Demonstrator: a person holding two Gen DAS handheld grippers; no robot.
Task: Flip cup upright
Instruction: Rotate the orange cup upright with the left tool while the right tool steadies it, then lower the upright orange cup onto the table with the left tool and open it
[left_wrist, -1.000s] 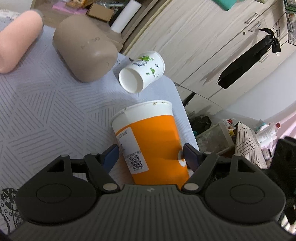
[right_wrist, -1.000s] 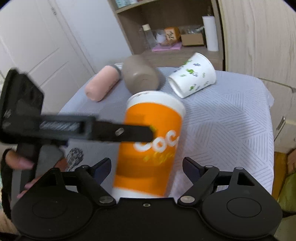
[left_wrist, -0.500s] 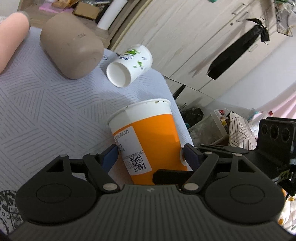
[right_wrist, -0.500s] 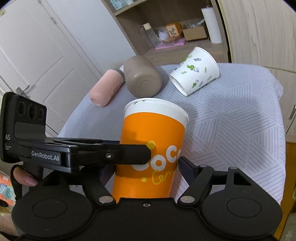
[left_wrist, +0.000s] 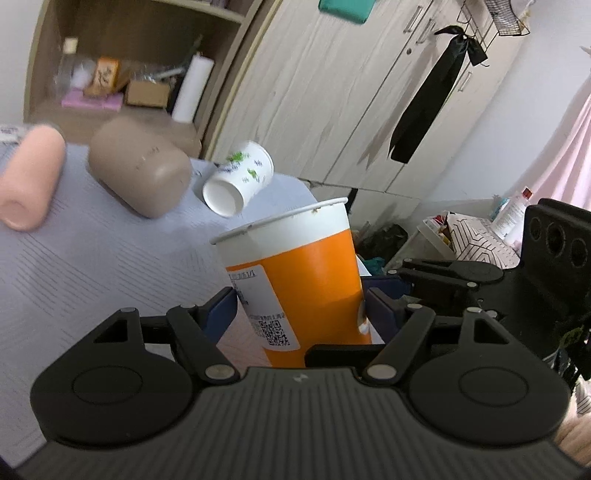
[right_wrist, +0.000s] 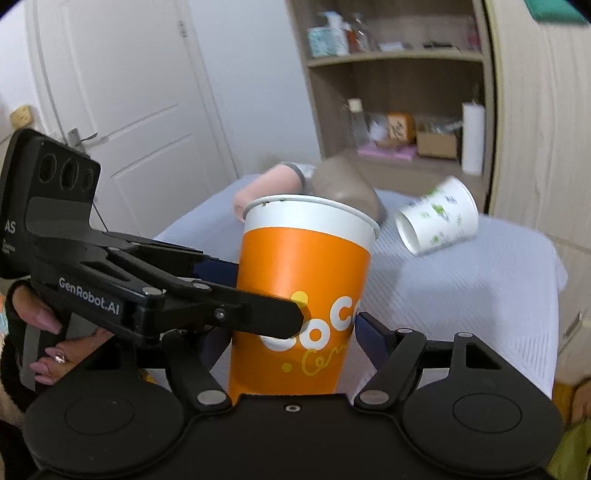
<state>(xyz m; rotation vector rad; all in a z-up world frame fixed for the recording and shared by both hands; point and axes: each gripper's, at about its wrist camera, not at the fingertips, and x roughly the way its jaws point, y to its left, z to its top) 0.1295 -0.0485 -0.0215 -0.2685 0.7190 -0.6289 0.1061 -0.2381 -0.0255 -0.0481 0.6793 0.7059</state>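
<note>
An orange paper cup (left_wrist: 306, 280) with a white rim stands mouth up, held between both grippers; it also shows in the right wrist view (right_wrist: 303, 295). My left gripper (left_wrist: 301, 306) is shut on its lower body, blue pads on each side. My right gripper (right_wrist: 291, 332) is shut on it from the other direction. The left tool crosses the right wrist view from the left (right_wrist: 147, 291). The cup's base is hidden behind the gripper bodies, so I cannot tell whether it touches the table.
A white cup with green prints (left_wrist: 238, 179) lies on its side on the grey patterned tablecloth (left_wrist: 92, 258). A taupe bottle (left_wrist: 140, 173) and a pink bottle (left_wrist: 29, 181) lie beside it. A wooden wardrobe (left_wrist: 332, 92) stands behind the table.
Both grippers have closed on the orange cup and tipped upward together, so more of the room and less of the table shows. The cup has stayed mouth up.
</note>
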